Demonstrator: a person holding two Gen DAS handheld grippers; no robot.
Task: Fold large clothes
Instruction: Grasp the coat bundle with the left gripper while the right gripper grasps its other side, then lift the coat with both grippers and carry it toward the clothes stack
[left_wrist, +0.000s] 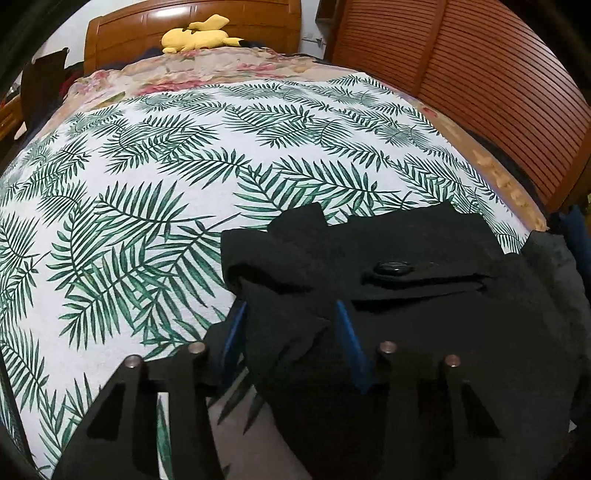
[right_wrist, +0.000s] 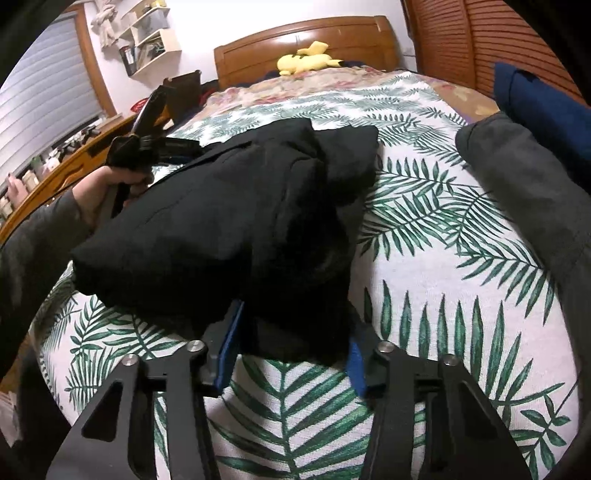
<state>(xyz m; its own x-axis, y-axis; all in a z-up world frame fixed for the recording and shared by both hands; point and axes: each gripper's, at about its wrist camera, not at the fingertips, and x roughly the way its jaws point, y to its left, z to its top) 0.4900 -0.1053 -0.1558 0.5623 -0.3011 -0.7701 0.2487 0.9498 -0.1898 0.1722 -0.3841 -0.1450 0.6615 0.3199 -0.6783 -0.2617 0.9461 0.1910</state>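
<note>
Both grippers bite the near edge of the black garment on the leaf-print bedspread, likely to lift a fold. The left gripper and right gripper are each half-closed over bunched cloth

Home bedrm: bed w/ wooden headboard, plush toy.

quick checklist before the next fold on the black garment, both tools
1. Left tool has cloth between its fingers: ok; a fold of the black garment sits there.
2. Right tool has cloth between its fingers: ok; the garment's near edge is bunched there.
3. Pads actually pinching the fabric, either side: cannot tell.
4. Garment lying flat: not ok; it is heaped and lumpy in the right wrist view.
5. Open room on the leaf-print bedspread beyond the garment: ok.
6. Grey cloth apart from the garment: ok.
</note>
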